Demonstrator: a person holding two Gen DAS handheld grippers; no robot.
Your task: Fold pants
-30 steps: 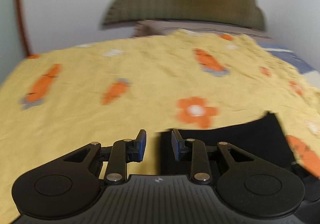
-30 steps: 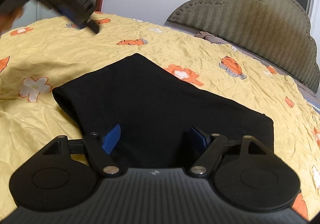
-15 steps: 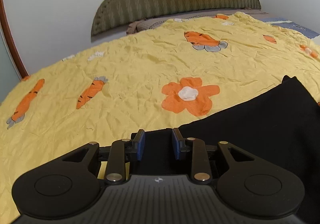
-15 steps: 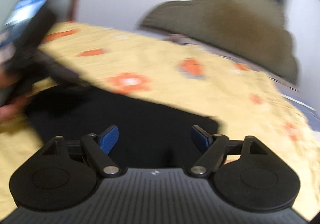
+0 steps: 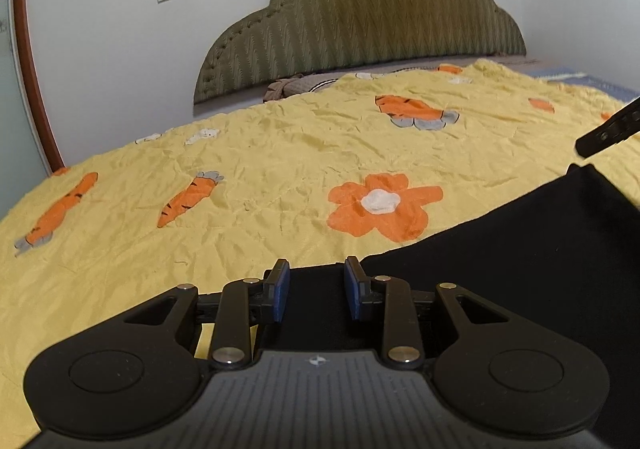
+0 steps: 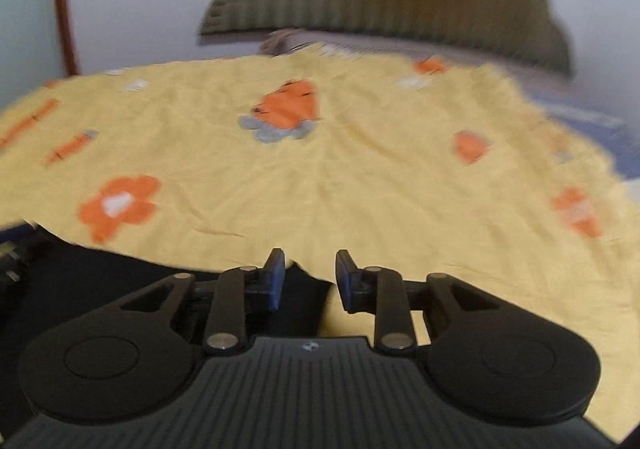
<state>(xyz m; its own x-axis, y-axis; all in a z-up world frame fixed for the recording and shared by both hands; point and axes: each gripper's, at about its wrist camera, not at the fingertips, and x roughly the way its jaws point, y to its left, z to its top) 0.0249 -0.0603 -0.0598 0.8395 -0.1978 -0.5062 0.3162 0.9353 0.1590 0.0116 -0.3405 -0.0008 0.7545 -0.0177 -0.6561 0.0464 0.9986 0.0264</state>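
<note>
**Both claws set at the near edge of the pants**

A yellow bedspread point(image 5: 248, 153) printed with carrots and orange flowers covers the bed, an olive padded headboard point(image 5: 372, 17) behind it against a white wall. The black pants point(image 5: 520, 249) lie flat on the spread, filling the lower right of the left wrist view and the lower left of the right one.

The left gripper point(image 5: 316, 289) has its jaws partly apart with black cloth between them, not pinched. The right gripper point(image 6: 309, 277) straddles a corner of the pants point(image 6: 100, 277), jaws likewise gapped; blur makes it hard to say whether any fabric sits inside.

This looks like the grasp before a fold. Next, both claws likely need to close on the hem together, then lift and carry it evenly across.
</note>
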